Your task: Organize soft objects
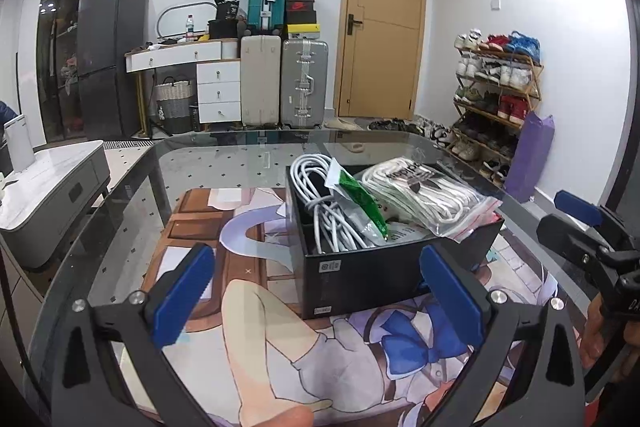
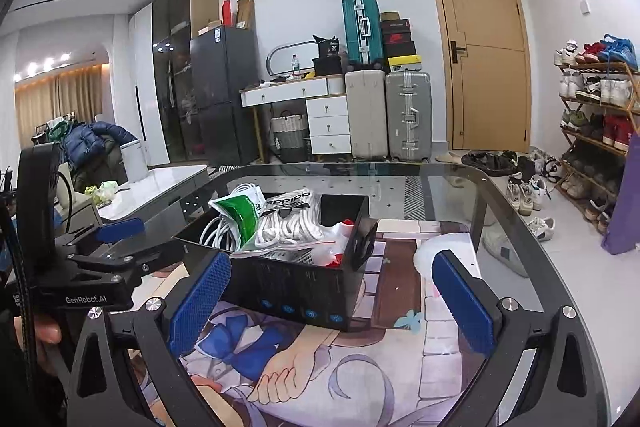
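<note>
- Left gripper (image 1: 316, 291): blue-padded jaws spread wide, nothing between the pads; it hovers just in front of the black rectangular cardboard box (image 1: 360, 279) standing on the printed illustrated mat (image 1: 240, 307).
- Right gripper (image 2: 330, 303): likewise released and empty, facing the box's near corner.
- Task items: the loose coil of white cable (image 1: 320, 203), the green-and-clear plastic packet (image 1: 356, 203) and the clear zip bag of white cord (image 1: 424, 195) all lie inside the box; the bag overhangs the rim on one side.
- Assessment: the soft items appear gathered; only tidying seems to remain.
- Recommendation: close on the bag's overhanging edge, not the cord inside, and ease it inward.
- Recommendation: brace the box with the other gripper against the wall; the glass table (image 1: 120, 187) beneath may let the mat slide.
- Risk: cable loops could snag on a pad.
</note>
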A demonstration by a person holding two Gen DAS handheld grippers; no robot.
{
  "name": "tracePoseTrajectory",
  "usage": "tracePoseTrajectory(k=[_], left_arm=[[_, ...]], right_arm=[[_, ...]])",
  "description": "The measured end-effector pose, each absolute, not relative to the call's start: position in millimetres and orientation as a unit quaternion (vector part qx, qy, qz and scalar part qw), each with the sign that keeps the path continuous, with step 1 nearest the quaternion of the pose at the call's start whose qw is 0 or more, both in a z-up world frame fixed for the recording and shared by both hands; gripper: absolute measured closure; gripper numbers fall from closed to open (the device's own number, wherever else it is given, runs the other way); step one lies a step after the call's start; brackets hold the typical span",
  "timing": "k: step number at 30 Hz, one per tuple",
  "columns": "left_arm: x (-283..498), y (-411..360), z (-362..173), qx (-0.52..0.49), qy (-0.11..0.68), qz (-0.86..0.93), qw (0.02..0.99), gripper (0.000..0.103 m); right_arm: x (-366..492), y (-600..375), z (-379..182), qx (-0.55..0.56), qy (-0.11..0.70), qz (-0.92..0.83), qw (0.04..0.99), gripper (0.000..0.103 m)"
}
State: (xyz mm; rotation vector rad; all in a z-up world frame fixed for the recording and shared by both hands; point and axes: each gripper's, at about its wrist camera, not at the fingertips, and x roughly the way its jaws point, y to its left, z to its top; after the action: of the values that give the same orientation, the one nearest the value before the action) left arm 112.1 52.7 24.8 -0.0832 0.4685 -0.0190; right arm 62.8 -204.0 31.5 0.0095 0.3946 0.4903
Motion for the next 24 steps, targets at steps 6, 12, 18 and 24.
tracePoseTrajectory(k=[6,12,18,24], left_arm=[[106,49,27,-0.035,0.216,-0.004,0.976,0.0],[98,39,30,-0.011,0.198,0.0,0.98,0.0],[96,41,32,-0.018,0.193,-0.001,0.981,0.0],[96,41,32,-0.019,0.191,0.001,0.981,0.0]], right_arm=[[55,-184,36,-0.041,0.177,0.244,0.953,0.001],[48,-176,35,-0.069,0.168,0.243,0.953,0.001],[50,-179,35,-0.059,0.168,0.243,0.954,0.001],[49,-181,35,-0.058,0.167,0.244,0.954,0.001]])
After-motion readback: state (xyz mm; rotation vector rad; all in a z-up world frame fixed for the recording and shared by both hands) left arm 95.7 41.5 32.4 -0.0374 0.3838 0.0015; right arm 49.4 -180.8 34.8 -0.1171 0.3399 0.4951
